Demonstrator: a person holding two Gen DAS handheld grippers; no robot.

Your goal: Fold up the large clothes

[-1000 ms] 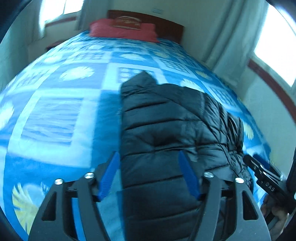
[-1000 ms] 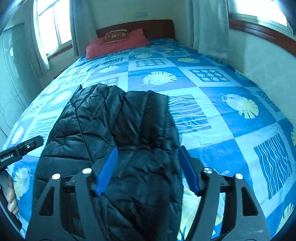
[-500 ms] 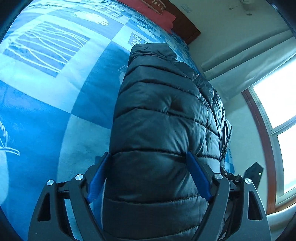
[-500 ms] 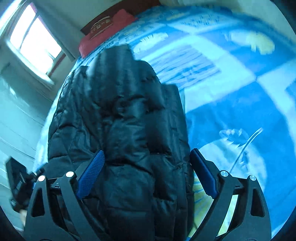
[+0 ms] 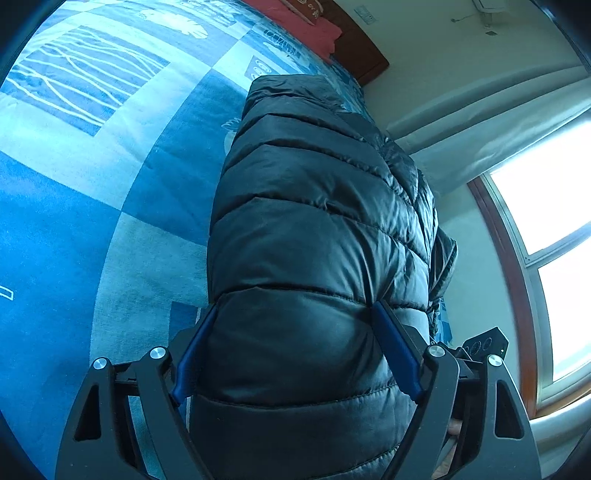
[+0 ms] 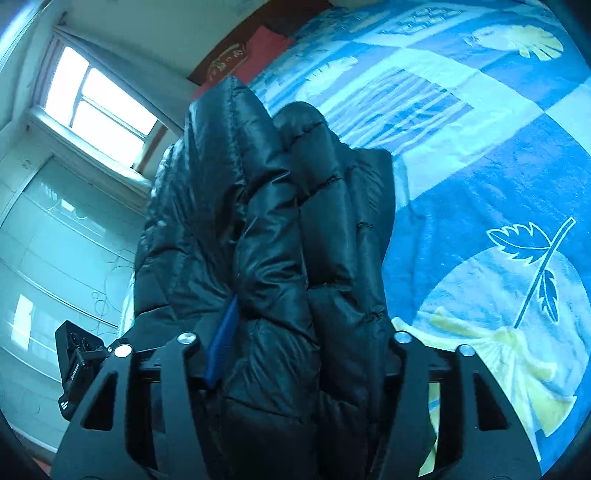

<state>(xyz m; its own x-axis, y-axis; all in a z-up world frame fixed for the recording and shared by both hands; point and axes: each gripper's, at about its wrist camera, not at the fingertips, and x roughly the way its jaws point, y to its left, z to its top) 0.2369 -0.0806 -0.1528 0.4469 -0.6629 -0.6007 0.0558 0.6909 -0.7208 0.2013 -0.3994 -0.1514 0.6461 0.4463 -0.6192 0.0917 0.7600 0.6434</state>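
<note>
A black quilted puffer jacket [image 5: 317,236] lies lengthwise on the blue patterned bed. My left gripper [image 5: 295,347] has its jaws wide apart around the near end of the jacket, blue pads against its sides. The jacket [image 6: 280,229] also fills the right wrist view, bunched and folded. My right gripper [image 6: 299,347] straddles its near end with jaws wide apart. One blue pad [image 6: 221,343] shows; the other is hidden by fabric. Neither gripper visibly pinches the fabric.
The bed cover [image 5: 92,155] has blue and white squares. A red pillow [image 5: 295,18] and brown headboard [image 5: 365,51] lie at the far end. Windows [image 5: 546,251] and curtains stand beside the bed. A wardrobe [image 6: 48,266] shows on the left in the right wrist view.
Both grippers have dropped low and pushed forward around the jacket's near end. They have tilted outward, and the jacket now fills the space between the jaws. The jaws stayed wide apart.
</note>
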